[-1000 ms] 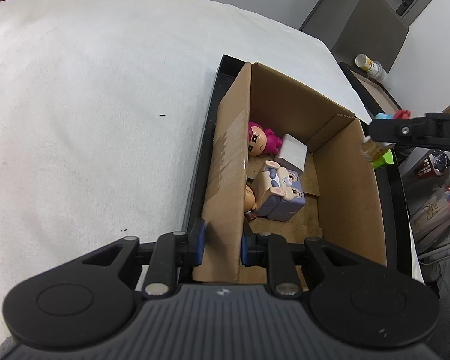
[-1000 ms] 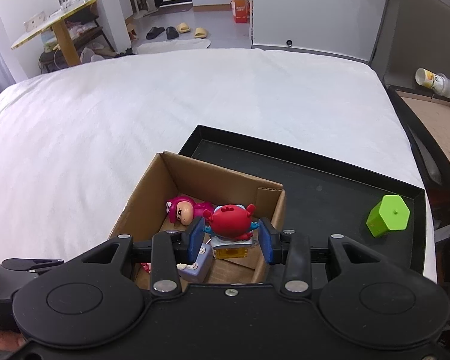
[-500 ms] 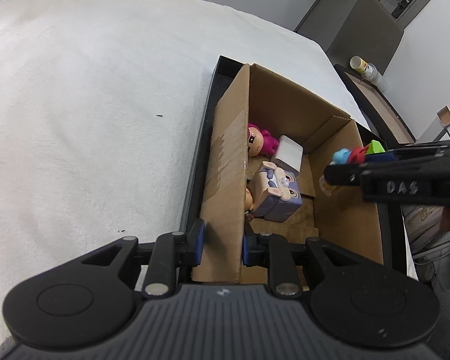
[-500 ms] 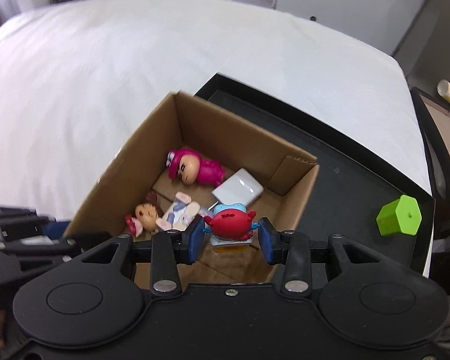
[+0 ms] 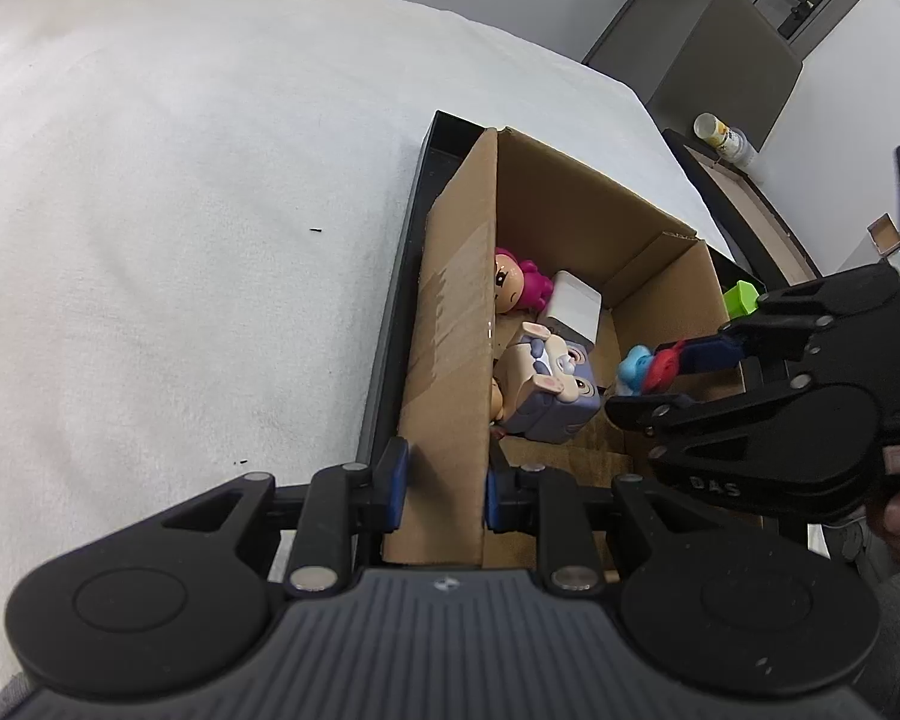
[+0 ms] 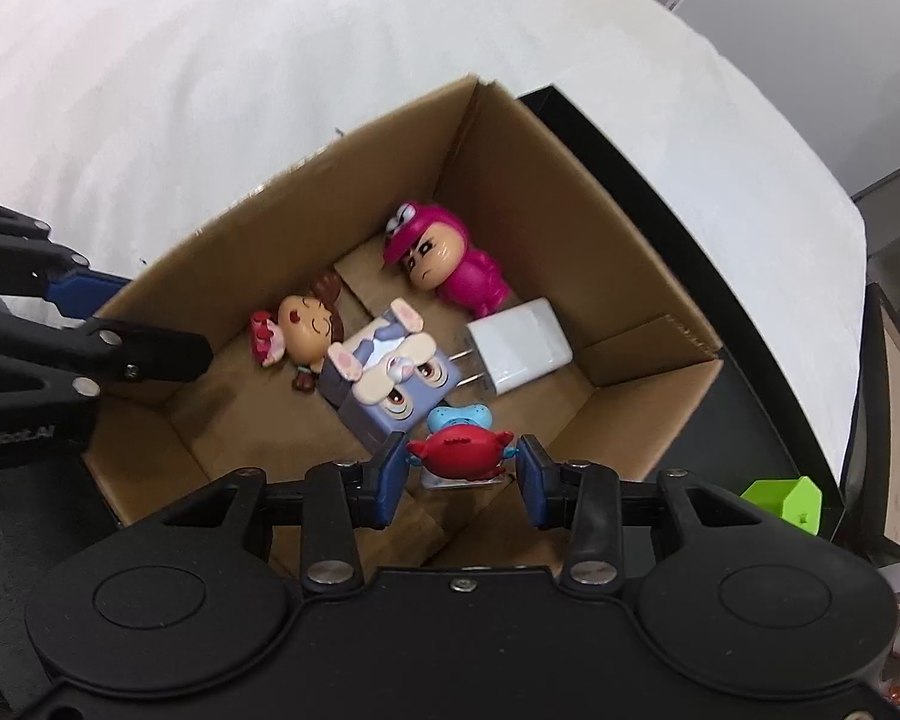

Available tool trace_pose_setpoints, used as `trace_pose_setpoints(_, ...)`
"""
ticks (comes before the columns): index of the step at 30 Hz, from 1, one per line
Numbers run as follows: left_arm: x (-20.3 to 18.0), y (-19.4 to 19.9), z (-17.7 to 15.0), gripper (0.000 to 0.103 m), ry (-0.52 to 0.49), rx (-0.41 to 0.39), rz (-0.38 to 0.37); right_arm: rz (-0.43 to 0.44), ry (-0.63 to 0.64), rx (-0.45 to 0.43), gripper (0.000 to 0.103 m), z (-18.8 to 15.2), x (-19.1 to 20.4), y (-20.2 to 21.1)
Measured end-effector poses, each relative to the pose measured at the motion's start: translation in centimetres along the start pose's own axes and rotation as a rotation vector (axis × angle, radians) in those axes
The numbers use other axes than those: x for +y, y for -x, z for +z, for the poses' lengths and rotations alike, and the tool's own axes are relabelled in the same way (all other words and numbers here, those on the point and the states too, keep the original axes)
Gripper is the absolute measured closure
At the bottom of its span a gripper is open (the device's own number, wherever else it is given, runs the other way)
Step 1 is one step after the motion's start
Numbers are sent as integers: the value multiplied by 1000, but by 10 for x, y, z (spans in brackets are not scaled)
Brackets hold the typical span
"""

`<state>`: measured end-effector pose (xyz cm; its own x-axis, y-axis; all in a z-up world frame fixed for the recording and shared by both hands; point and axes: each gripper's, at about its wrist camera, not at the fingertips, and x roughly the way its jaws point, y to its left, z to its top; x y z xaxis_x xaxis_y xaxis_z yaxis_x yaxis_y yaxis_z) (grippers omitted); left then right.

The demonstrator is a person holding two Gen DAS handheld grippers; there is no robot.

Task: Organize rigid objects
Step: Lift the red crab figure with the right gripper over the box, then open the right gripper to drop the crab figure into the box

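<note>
Red crab figurine [image 6: 459, 453] with blue top and clear base sits between the right tool's [image 6: 459, 474] parted blue pads; left tool [image 5: 444, 483] clamps the cardboard box [image 5: 456, 324] wall.

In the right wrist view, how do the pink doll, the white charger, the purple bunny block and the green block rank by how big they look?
1. Purple bunny block and pink doll: look alike, unranked.
2. White charger.
3. Green block: smallest, though partly hidden at the fisheye's edge, so unsure.
</note>
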<state>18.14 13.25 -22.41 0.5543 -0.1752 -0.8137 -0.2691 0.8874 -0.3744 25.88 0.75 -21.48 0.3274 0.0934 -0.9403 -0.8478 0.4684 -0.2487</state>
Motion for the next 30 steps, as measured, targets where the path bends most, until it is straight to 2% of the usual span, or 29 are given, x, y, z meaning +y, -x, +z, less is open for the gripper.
trace_pose_setpoints(10, -1, -1, 0, 80, -2, 0, 1, -16, -20, 31, 63, -1, -2, -12)
trace_pose_setpoints(17, -2, -2, 0, 80, 0, 1, 4, -4, -30, -2, 60, -1, -4, -2)
trace_pose_setpoints(21, -2, -2, 0, 80, 1, 2, 6, 34, -66, -26, 57, -4, -10, 12)
trace_pose_setpoints(30, -6, -2, -1, 80, -10, 2, 19, 93, -152, -82, 57, -21, -34, 33)
